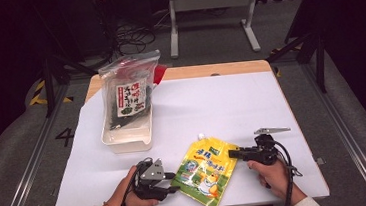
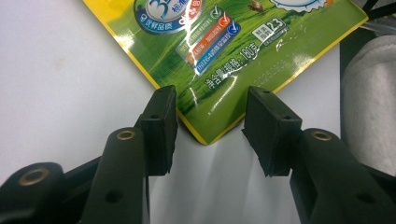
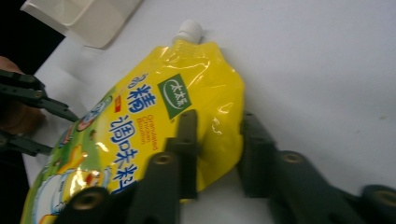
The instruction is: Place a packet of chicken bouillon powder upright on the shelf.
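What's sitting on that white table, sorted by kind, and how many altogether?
Spouted yellow seasoning pouch: 1
Clear bag of dried seaweed: 1
White plastic tub: 1
Handheld claw: 2, left claw and right claw
Total: 5

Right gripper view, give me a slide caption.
Right gripper jaws straddle the yellow spouted pouch's edge on the white table.

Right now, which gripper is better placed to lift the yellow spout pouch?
Right, probably. The right gripper already has its jaws around the yellow spout pouch's edge, seemingly pinching it. The left gripper only brackets the bottom corner, with its pads clear of the foil.
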